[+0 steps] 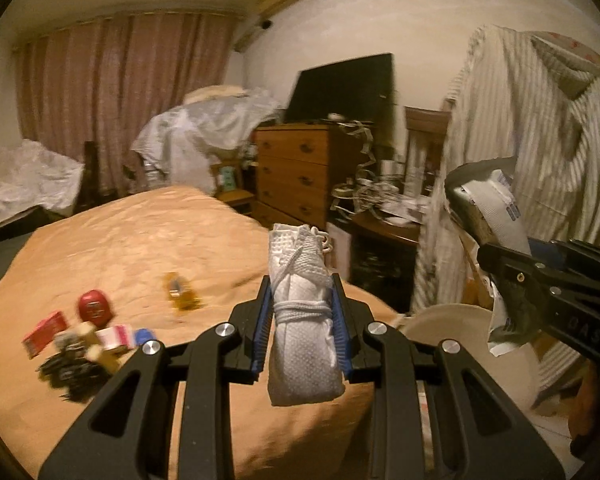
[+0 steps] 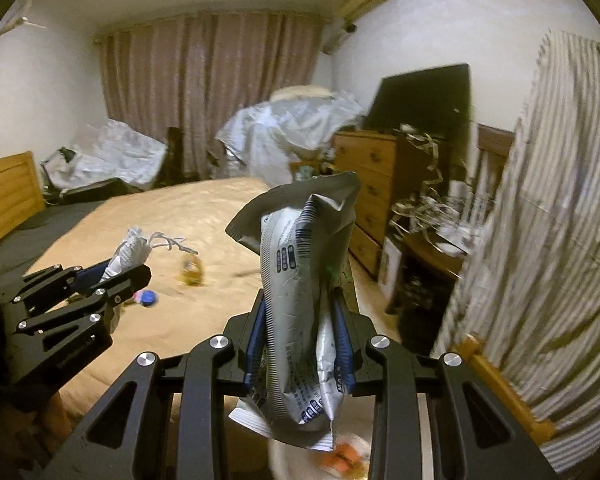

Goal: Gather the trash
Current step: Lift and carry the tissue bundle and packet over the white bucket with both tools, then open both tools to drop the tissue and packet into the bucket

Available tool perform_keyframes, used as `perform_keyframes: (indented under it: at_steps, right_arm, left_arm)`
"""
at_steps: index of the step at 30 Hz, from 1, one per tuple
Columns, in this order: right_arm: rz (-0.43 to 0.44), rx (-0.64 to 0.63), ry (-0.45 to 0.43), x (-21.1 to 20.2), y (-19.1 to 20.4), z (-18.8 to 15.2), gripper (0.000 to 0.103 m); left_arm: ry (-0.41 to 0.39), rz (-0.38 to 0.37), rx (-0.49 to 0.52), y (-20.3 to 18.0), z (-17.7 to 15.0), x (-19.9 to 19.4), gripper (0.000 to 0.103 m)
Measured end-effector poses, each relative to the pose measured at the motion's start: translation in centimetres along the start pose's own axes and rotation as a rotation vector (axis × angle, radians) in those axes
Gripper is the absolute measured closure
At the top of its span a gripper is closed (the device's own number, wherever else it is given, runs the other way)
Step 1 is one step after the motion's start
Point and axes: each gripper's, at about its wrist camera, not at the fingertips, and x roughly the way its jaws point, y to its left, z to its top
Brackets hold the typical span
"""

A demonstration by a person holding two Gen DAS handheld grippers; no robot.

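Two grippers are clamped on trash above the bed point(image 1: 140, 232). Left gripper point(image 1: 302, 320): fingers point(image 1: 260, 328) nearly closed, pinching a white mesh pouch point(image 1: 300, 280) wound with cord. Right gripper point(image 2: 300, 332): fingers point(image 2: 256, 336) squeezing a crumpled silver wrapper point(image 2: 296, 280). Small packets point(image 1: 80, 332) lie on the bedspread; a wooden dresser point(image 1: 296, 168) stands beyond.

Matt black plastic grippers point(image 1: 302, 320) with blue ribbed pads, white mesh cloth pouch point(image 1: 304, 320), glossy crinkled foil wrapper point(image 2: 300, 312), soft tan bedspread point(image 1: 120, 248), varnished wooden dresser point(image 1: 296, 168).
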Motion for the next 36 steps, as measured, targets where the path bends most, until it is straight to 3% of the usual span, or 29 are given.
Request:
perform_keyframes:
  at_steps: [8,16,24,36]
  right_arm:
    - [-0.049,0.071,0.159,1.5,-10.1,-1.8,0.071]
    - [-0.028,0.138,0.331,5.9,-16.5,-4.2,0.071]
    - [-0.012,0.183,0.420,7.8,-16.4,-7.3,0.071]
    - [-0.008,0.195,0.427,8.0,-16.1,-8.3,0.071]
  left_arm:
    - [0.087,-0.144,0.053,-6.1,-0.7,3.9,0.077]
    - [0.225,-0.246,0.066,-9.3,-2.2,7.7,0.077]
    - [0.350,-0.294,0.055,-10.5,-4.1,10.9,0.077]
    - [0.381,-0.309,0.074,-11.6,-4.7,11.6,0.077]
